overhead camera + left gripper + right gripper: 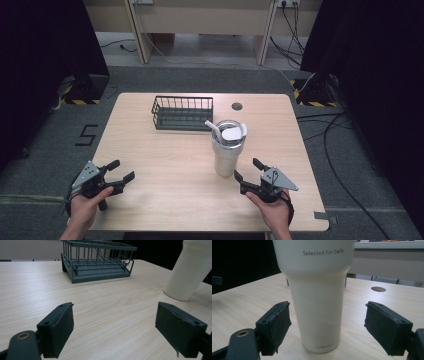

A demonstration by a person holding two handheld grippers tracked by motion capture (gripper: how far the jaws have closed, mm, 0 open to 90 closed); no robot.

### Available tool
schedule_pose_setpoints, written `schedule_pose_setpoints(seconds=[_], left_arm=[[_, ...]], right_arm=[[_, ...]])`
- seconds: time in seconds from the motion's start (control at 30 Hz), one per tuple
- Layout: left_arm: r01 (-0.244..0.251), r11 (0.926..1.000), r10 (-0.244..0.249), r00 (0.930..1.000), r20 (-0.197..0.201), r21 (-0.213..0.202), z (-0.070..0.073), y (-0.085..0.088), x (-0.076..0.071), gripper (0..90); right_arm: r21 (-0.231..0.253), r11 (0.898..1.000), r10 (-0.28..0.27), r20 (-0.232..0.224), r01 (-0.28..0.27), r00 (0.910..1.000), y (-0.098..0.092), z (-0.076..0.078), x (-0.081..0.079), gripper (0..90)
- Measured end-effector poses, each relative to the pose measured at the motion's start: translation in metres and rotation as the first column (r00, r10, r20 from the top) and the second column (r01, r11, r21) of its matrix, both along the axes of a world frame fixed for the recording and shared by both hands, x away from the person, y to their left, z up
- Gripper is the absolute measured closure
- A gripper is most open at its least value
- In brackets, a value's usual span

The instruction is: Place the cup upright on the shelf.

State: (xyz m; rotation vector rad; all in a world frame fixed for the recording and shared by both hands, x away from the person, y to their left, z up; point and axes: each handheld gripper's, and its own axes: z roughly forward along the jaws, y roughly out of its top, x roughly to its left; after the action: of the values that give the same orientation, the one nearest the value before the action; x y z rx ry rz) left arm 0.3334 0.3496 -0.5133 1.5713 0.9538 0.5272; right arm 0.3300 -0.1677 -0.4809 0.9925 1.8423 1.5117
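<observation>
1. The white cup [227,150] stood upright on the wooden table [165,165], right of the middle, just in front of the dark wire basket [182,113] at the far side. It carried a lid and a straw [213,127] that leaned to the left.

2. The right gripper [248,172] was low at the near right, with its jaws spread wide. In the right gripper view the cup stood between them, and there was a gap on each side. I judged that the step in hand was to take hold of the cup with this gripper.

3. To do it well, the gripper needed to go a little farther forward so that both pads faced the narrow lower part of the cup. The cup was not quite centred between the jaws, so a small correction to the side was wise.

4. The jaws should then have closed slowly and evenly. The cup was tall, so a push from one pad alone could tip it.

5. The grip should have stayed on the narrow part below the step, as the smooth wall could slip.

6. The left gripper [120,170] hovered at the near left, jaws also spread apart and holding nothing, well apart from the cup. It could stay there.
</observation>
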Motion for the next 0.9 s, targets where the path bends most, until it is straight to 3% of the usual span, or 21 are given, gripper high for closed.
schedule_pose_setpoints(seconds=[0.33, 0.9], left_arm=[[-0.002, 1.0000, 0.002, 0.9999, -0.011, -0.004, -0.001, 0.001, 0.000, 14.6], [-0.001, 0.9999, 0.001, 0.9999, -0.016, -0.014, -0.001, 0.001, 0.000, 14.5]], right_arm=[[-0.028, 0.998, 0.048, -0.014, -0.048, 0.9988, 0.018, -0.001, 0.022, 18.3], [-0.038, 0.998, 0.056, -0.024, -0.057, 0.9981, 0.040, -0.004, 0.053, 10.9]])
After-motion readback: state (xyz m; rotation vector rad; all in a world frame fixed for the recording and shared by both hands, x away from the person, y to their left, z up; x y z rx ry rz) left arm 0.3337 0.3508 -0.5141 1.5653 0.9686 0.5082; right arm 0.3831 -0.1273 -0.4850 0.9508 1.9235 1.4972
